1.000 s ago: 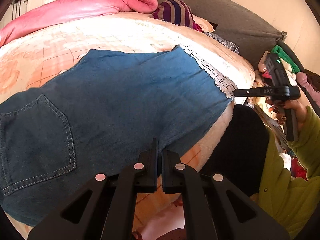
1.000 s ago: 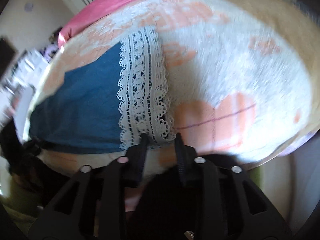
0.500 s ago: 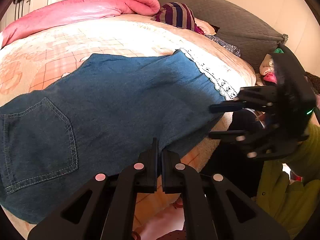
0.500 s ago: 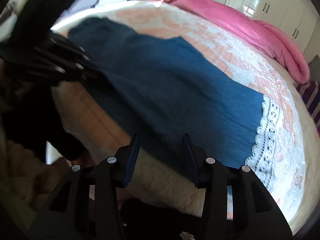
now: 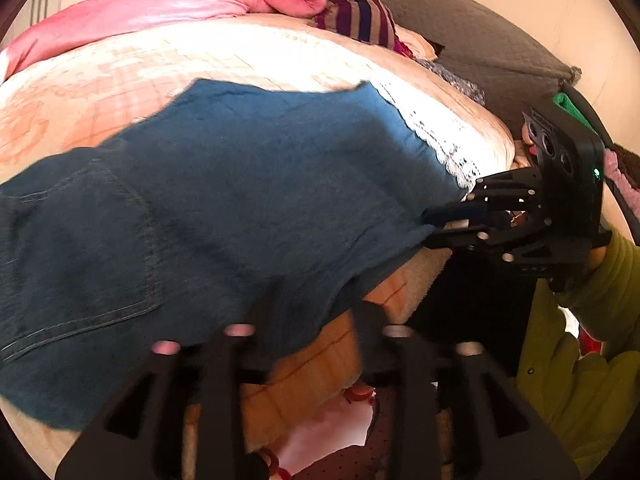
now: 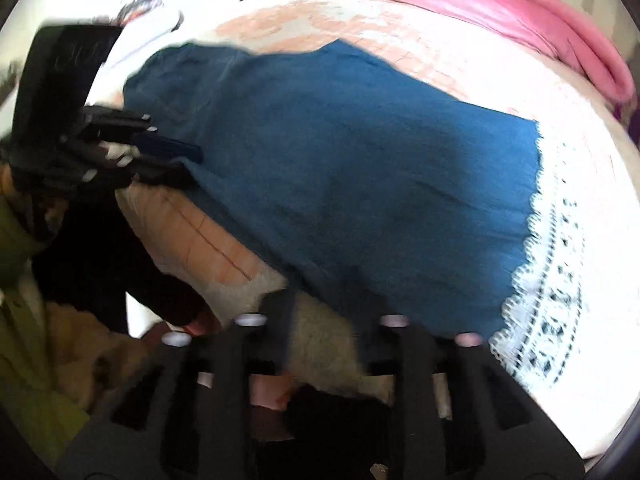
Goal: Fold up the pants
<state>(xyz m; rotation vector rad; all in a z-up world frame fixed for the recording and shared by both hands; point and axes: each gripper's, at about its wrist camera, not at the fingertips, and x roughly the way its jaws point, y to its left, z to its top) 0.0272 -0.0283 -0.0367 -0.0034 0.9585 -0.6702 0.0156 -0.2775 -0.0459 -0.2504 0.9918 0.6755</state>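
Observation:
Blue denim pants [image 5: 224, 200] with a white lace hem [image 5: 436, 140] lie flat on the bed; they also show in the right wrist view [image 6: 360, 168]. My left gripper [image 5: 316, 304] is open, its jaws astride the near edge of the denim. It shows in the right wrist view [image 6: 176, 160] at the pants' left edge. My right gripper [image 6: 326, 304] is open at the near edge close to the lace hem [image 6: 548, 288]. It shows in the left wrist view [image 5: 436, 228], jaws around the denim edge by the lace.
A pink duvet [image 5: 168, 4] lies along the far side of the bed. A striped cushion [image 5: 360, 16] and a grey pillow [image 5: 472, 44] sit at the head. The bed edge [image 5: 320, 356] drops off just in front of me. Clothes lie piled at the right [image 5: 624, 184].
My left gripper has opened from shut and moved onto the denim edge. My right gripper swung from the lace hem round to the pants' near edge and reached in.

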